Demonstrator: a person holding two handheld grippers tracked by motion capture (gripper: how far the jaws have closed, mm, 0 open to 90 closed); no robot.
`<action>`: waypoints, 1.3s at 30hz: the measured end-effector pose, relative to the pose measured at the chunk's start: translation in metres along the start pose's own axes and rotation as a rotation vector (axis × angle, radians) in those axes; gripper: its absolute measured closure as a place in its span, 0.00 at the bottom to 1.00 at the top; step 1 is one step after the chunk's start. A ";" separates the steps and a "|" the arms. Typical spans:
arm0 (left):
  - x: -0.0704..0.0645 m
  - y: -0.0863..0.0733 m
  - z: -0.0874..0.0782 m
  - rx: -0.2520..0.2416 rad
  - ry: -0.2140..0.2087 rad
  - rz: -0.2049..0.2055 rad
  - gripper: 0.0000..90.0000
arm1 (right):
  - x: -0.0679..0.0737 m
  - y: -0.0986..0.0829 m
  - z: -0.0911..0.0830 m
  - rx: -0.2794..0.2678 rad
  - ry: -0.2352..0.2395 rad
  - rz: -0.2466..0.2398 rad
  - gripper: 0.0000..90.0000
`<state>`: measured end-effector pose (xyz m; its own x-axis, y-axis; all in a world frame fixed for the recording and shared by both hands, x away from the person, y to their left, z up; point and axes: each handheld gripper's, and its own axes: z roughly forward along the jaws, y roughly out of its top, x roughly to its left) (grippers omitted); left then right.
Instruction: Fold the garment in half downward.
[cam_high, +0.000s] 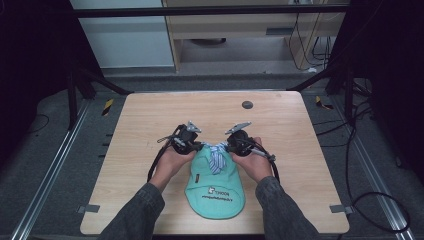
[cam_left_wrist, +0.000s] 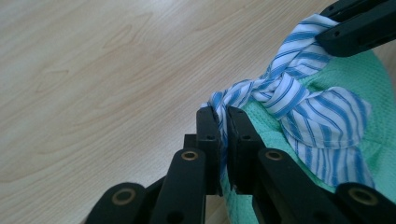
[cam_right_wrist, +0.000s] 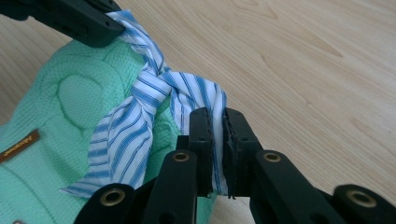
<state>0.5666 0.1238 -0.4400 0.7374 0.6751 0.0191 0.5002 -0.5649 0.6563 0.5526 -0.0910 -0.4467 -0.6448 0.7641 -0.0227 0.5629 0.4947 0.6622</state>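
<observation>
While both hands rest at the near middle of the worktop (cam_high: 150, 115), the left tongs (cam_left_wrist: 222, 122) are clamped on one end of a blue-striped cloth strip (cam_left_wrist: 299, 105), and the right tongs (cam_right_wrist: 216, 122) are clamped on its other end. That strip is knotted between them and lies across the back of a green cap (cam_high: 215, 192), whose brim points toward the person. A small dark disc (cam_high: 247, 105) sits well apart, near the far edge.
</observation>
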 end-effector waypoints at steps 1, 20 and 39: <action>0.000 0.001 -0.002 0.000 -0.002 0.009 0.94 | 0.000 0.000 -0.003 -0.003 0.004 0.003 0.92; 0.004 0.013 -0.023 -0.040 -0.019 0.064 0.94 | -0.002 0.012 -0.028 -0.067 0.020 -0.074 0.92; 0.009 0.026 -0.034 -0.058 -0.013 0.106 0.94 | -0.003 0.019 -0.039 -0.104 0.004 -0.131 0.92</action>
<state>0.5708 0.1307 -0.3974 0.7910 0.6065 0.0810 0.3920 -0.6040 0.6940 0.5451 -0.0995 -0.4048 -0.7114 0.6940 -0.1110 0.4176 0.5444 0.7275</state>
